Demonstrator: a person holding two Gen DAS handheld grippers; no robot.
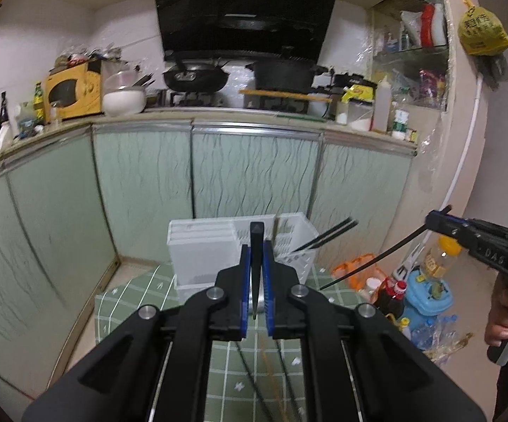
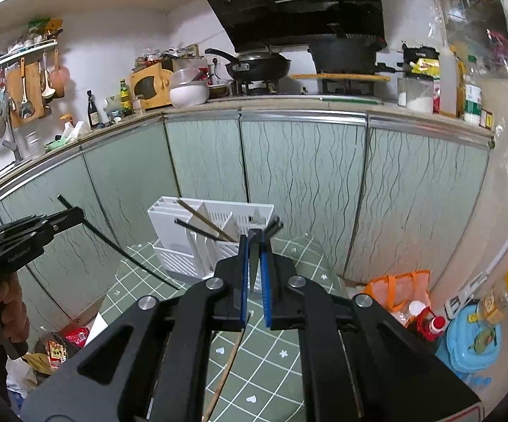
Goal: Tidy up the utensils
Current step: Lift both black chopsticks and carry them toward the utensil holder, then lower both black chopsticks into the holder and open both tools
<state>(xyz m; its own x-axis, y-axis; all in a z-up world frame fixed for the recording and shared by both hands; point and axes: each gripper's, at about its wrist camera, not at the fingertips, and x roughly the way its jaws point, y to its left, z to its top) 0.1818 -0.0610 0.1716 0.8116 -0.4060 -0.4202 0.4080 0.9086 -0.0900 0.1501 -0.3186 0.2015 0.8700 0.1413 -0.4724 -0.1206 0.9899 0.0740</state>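
Note:
My left gripper (image 1: pixel 256 250) is shut on a black chopstick (image 1: pixel 256 234) that stands up between its blue pads. Seen from the right wrist, this left gripper (image 2: pixel 74 213) holds the long chopstick (image 2: pixel 127 254) slanting down toward the table. My right gripper (image 2: pixel 254 243) is shut on another black chopstick (image 2: pixel 254 263); in the left wrist view the right gripper (image 1: pixel 437 221) carries that chopstick (image 1: pixel 377 262) at an angle. Both hang above and short of the white utensil holder (image 1: pixel 204 249) (image 2: pixel 183 242), which has some chopsticks (image 1: pixel 327 238) (image 2: pixel 201 219) in it.
The holder stands on a green checked tablecloth (image 2: pixel 282 334) where a brown chopstick (image 2: pixel 227 365) lies. Green cabinet doors (image 1: pixel 254 172) rise behind it, under a cluttered counter (image 2: pixel 289 103). Bottles, a blue tub (image 1: pixel 429 299) and an orange bag (image 2: pixel 398 292) crowd the floor at right.

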